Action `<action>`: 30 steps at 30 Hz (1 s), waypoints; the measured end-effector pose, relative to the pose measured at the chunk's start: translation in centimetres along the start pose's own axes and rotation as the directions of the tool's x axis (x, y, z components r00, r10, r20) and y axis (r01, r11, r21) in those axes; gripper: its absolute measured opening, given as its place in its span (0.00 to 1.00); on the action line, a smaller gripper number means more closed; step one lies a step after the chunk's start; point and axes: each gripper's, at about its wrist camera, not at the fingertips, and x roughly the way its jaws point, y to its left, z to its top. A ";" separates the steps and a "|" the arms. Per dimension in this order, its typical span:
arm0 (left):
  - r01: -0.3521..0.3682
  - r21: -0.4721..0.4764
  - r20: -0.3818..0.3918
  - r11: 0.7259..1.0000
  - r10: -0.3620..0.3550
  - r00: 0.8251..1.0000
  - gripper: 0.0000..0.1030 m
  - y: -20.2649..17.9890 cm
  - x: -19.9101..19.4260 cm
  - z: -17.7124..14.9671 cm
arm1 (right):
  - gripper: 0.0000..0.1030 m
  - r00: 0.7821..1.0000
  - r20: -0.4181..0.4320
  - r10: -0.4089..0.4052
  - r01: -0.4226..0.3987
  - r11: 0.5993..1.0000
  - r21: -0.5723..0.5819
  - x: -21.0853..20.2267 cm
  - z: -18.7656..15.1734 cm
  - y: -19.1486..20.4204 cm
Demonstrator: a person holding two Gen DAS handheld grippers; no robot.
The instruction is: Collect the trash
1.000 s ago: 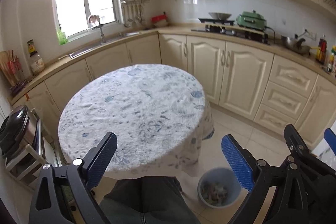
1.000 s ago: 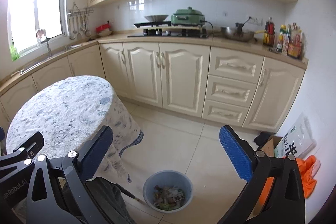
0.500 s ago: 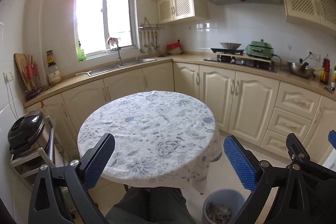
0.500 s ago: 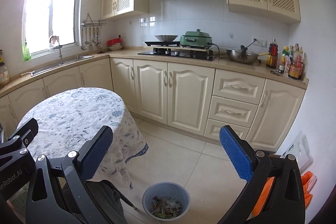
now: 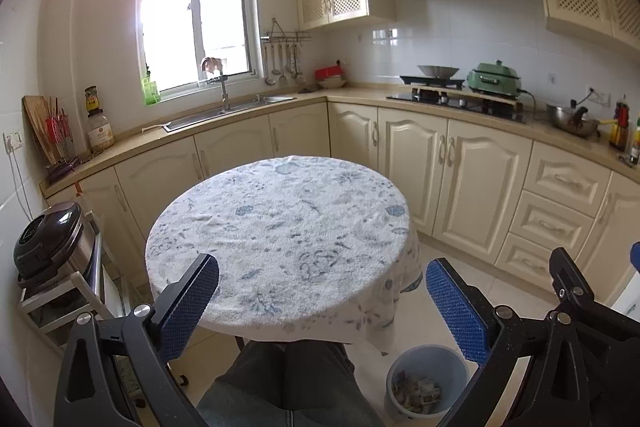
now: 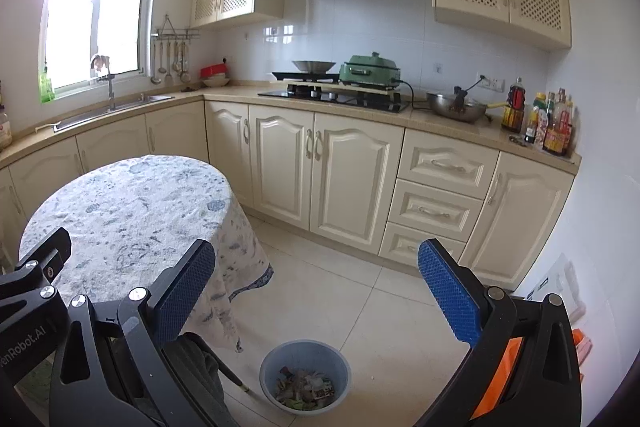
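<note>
1. Left wrist view: my left gripper (image 5: 320,291) has its jaws spread wide, holding nothing, raised over the near edge of the round table (image 5: 280,227) in its floral cloth. The blue bin (image 5: 424,383) stands on the floor by the table's right side, trash (image 5: 416,391) inside (crumpled wrappers, mostly).

2. Right wrist view: my right gripper (image 6: 316,283) also gapes empty above the tiled floor. The bin (image 6: 305,375) sits below, between my blue pads (image 6: 448,299), just beside the hanging cloth.

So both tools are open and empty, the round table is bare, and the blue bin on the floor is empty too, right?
Not quite: the blue bin is not empty. The right wrist view shows scraps of trash lying in it. The rest holds: left tool and right tool open and empty, round table bare.
</note>
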 end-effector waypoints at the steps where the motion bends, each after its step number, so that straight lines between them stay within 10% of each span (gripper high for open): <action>1: 0.001 0.004 -0.006 1.000 -0.001 1.000 0.99 0.0 0.2 0.1 | 1.00 1.000 -0.006 0.002 -0.002 1.000 0.003 0.1 -0.1 -0.1; 30: -0.030 0.009 -0.045 1.000 0.030 0.999 0.99 -0.6 1.4 -0.2 | 1.00 0.999 -0.048 0.017 -0.017 1.000 -0.005 0.9 -0.7 0.2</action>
